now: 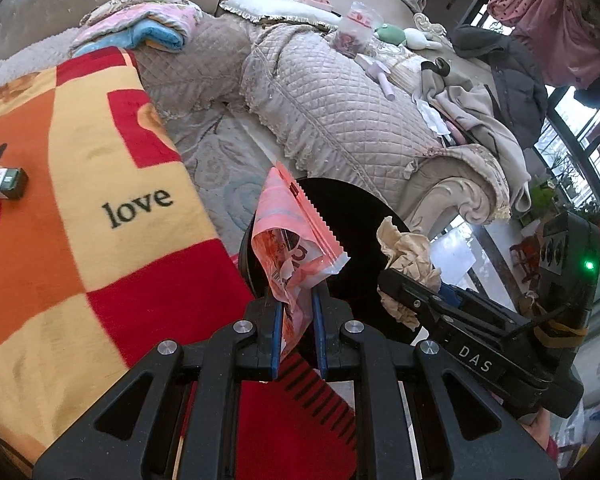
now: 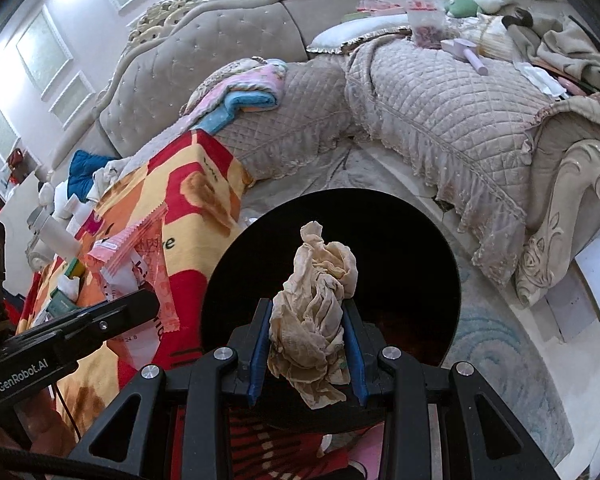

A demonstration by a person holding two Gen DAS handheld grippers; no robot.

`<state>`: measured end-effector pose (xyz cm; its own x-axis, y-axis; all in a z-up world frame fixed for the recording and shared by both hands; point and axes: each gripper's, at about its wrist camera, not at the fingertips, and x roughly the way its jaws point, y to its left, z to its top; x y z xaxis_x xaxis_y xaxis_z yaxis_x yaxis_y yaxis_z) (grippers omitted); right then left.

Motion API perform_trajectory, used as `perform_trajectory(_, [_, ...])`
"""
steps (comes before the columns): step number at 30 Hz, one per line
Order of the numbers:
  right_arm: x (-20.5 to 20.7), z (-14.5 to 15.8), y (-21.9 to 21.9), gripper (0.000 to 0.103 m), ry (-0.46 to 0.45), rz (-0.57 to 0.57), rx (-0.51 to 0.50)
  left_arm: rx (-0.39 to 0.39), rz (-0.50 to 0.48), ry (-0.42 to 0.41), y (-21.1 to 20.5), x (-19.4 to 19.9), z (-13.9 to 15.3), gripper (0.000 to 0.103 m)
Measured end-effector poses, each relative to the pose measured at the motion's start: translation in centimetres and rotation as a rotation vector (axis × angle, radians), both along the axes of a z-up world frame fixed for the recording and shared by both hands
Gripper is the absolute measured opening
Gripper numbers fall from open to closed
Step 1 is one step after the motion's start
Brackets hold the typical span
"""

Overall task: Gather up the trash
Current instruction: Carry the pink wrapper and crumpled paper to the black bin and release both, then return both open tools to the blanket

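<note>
Left gripper (image 1: 296,320) clamped on pink wrapper (image 1: 292,236); right gripper (image 2: 306,344) clamped on crumpled tissue (image 2: 320,304). Black bin (image 2: 400,264) open directly beyond fingertips; patterned blanket (image 1: 80,200) alongside.

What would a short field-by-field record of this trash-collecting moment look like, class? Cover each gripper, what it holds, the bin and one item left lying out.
left gripper: shut on the pink wrapper
right gripper: shut on the crumpled tissue
bin: round, black, mouth open, on the floor by the sofa
position: both pieces held over the bin's mouth, not yet dropped
left out: small box lying on the "love" blanket
</note>
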<state>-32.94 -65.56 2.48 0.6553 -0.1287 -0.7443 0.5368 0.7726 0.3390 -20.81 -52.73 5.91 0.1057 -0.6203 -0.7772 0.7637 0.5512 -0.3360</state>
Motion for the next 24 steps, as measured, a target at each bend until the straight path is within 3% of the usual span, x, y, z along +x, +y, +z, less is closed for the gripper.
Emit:
perform_trajectory(3, [-0.1, 0.0, -0.3, 0.033, 0.001, -0.01, 0.0, -0.009, -0.006, 0.007, -0.1, 0.0, -0.1, 0.011])
perform_trajectory(5, [-0.3, 0.0, -0.5, 0.049, 0.0, -0.025, -0.001, -0.021, -0.009, 0.01, -0.1, 0.1, -0.1, 0.011])
perform_trajectory(9, [-0.5, 0.2, -0.8, 0.054, -0.007, -0.042, -0.005, -0.051, -0.005, 0.022, -0.1, 0.2, 0.0, 0.012])
perform_trajectory(11, [-0.6, 0.3, -0.8, 0.055, -0.004, -0.045, -0.003, -0.058, -0.008, 0.028, 0.1, 0.2, -0.1, 0.016])
perform_trajectory(15, [-0.8, 0.1, -0.9, 0.058, -0.003, -0.051, 0.004, -0.06, -0.008, 0.046, 0.3, 0.3, -0.3, 0.049])
perform_trajectory(24, [-0.9, 0.1, -0.5, 0.059, 0.0, -0.046, 0.012, -0.044, 0.04, 0.035, 1.7, 0.6, -0.2, 0.052])
